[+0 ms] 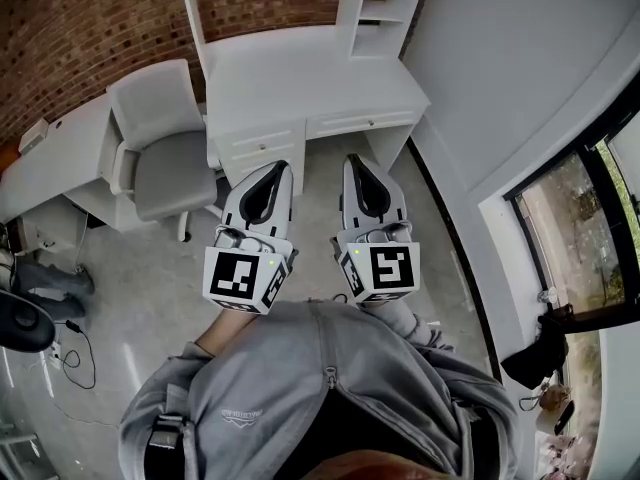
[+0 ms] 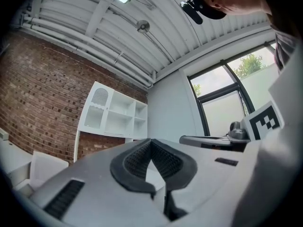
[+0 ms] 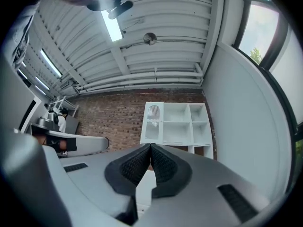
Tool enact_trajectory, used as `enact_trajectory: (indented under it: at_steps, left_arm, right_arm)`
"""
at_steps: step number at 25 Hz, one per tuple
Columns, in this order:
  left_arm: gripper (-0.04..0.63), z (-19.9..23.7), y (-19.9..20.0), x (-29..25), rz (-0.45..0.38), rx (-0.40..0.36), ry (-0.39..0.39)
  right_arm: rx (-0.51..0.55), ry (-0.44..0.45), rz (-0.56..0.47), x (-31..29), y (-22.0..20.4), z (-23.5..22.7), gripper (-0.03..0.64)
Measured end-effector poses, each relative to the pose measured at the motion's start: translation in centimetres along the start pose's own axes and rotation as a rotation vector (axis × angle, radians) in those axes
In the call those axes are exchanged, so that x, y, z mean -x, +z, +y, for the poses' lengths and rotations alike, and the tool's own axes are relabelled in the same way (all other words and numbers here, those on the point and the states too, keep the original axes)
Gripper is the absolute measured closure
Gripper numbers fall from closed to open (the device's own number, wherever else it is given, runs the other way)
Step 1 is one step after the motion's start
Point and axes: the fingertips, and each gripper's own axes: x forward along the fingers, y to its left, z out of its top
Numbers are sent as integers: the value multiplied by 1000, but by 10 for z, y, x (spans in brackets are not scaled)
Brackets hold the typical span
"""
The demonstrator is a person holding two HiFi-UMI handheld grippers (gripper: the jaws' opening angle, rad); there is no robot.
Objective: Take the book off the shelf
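Looking down in the head view, left gripper (image 1: 278, 168) and right gripper (image 1: 353, 160) face the white desk (image 1: 300, 78), both pinched closed on nothing. Left gripper view: shelf (image 2: 113, 117) above the desk, off left. Right gripper view: shelf (image 3: 177, 124) dead ahead, no book seen.

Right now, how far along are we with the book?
Nothing looks done: no book shows in the shelf compartments in view or in either gripper. In hand: left gripper and right gripper are both shut and empty, held short of the desk. Left: find the book, approach, open, grip it, pull it out.
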Motion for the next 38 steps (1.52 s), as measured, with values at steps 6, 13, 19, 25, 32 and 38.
enact_trajectory:
  at_steps: [6, 13, 19, 25, 32, 38]
  left_arm:
    - [588, -11, -9, -2, 13, -8, 27]
    - [588, -7, -20, -14, 42, -22, 45]
    - [589, 15, -26, -45, 35, -22, 31]
    - [589, 52, -32, -94, 12, -3, 20]
    - [588, 105, -47, -163, 35, 2, -9]
    - [589, 144, -58, -220, 47, 5, -42]
  right_arm:
    - [-30, 10, 6, 9, -9, -13, 589]
    - [-23, 3, 25, 2, -23, -22, 590]
    - [-9, -5, 35, -30, -34, -32, 589]
    - [17, -16, 25, -87, -43, -49, 590]
    - [1, -52, 62, -161, -72, -74, 589]
    - [-3, -92, 72, -221, -91, -94, 589]
